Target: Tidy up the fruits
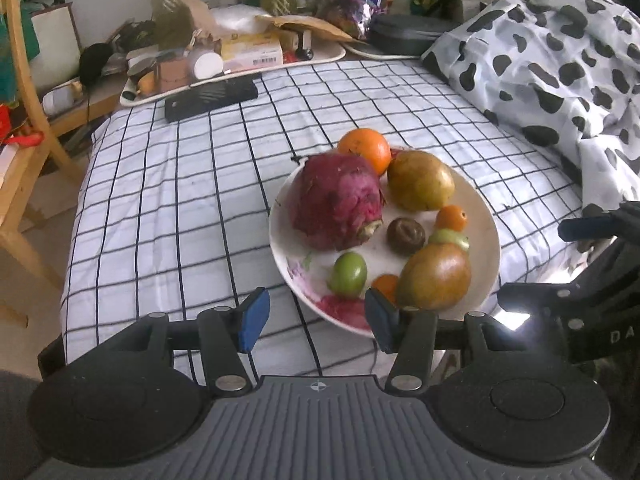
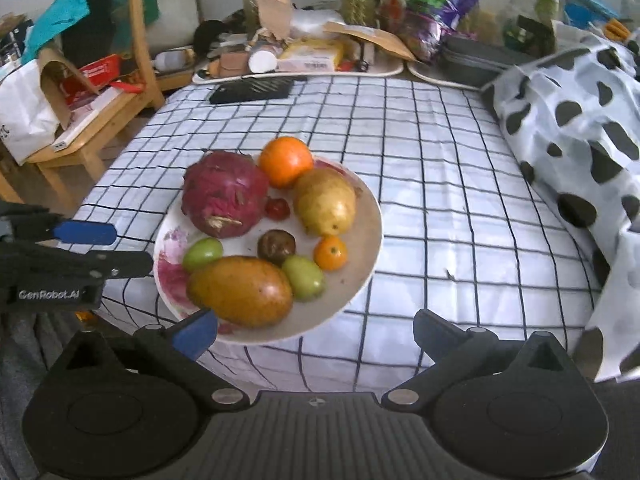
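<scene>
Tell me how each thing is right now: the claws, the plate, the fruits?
Left claw: open, empty.
Right claw: wide open, empty.
Plate: flat on the checked cloth, full, pink-stained.
Dragon fruit: whole, on plate.
Big orange: whole, at far rim.
Near mango: lying on its side.

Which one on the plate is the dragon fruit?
Find the white plate on the checked cloth. The dragon fruit sits at its far left, beside the big orange. It is the only dark pink, scaly fruit, and the biggest.
</scene>
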### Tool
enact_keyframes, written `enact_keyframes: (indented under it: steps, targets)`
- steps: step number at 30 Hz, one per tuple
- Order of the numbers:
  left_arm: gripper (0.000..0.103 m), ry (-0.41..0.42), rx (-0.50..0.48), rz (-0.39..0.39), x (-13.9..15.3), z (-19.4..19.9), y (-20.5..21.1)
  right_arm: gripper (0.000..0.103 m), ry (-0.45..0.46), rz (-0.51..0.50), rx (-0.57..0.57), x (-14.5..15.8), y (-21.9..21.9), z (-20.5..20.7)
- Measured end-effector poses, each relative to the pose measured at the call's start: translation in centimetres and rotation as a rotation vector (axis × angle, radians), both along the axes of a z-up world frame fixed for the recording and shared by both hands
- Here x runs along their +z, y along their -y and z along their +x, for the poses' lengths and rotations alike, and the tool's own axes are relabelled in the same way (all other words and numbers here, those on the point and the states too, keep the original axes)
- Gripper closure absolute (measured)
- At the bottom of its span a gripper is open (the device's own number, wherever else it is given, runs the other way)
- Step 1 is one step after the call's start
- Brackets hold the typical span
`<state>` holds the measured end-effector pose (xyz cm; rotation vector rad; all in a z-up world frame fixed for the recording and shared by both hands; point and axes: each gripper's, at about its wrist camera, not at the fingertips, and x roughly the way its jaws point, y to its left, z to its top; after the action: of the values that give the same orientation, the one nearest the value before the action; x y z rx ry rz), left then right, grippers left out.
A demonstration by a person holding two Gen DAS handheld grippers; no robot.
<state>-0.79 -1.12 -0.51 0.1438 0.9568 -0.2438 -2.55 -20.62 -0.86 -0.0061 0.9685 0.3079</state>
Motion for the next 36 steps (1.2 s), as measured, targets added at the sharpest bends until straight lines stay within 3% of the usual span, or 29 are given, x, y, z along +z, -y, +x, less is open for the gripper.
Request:
enact_keyframes:
  steps: [8, 9, 10, 11, 12, 36]
  targets:
    - [0.052, -0.010, -0.037, 0.010, -0.4, -0.6, 1.0, 0.000, -0.020, -0.032, -0.013, -0.4, -0.1, 0.0]
    - [0.048, -0.010, -0.037, 0.015, -0.5, -0.7, 1.1, 0.000, -0.023, -0.033, -0.015, -0.5, -0.1, 0.0]
    - [0.039, -0.007, -0.036, 0.024, -0.5, -0.6, 1.2, 0.000, -0.025, -0.034, -0.017, -0.5, -0.1, 0.0]
    - [0.014, -0.005, -0.034, 0.032, -0.6, -0.6, 1.3, 0.000, -0.027, -0.036, -0.017, -0.6, -0.1, 0.1]
    - [0.005, -0.001, -0.033, 0.040, -0.7, -0.5, 1.4, 0.000, -0.027, -0.039, -0.018, -0.6, -0.1, 0.1]
    - [0.005, -0.003, 0.014, 0.063, -0.9, -0.2, 1.1, 0.000, -0.030, -0.056, -0.069, -0.7, 0.5, 0.3]
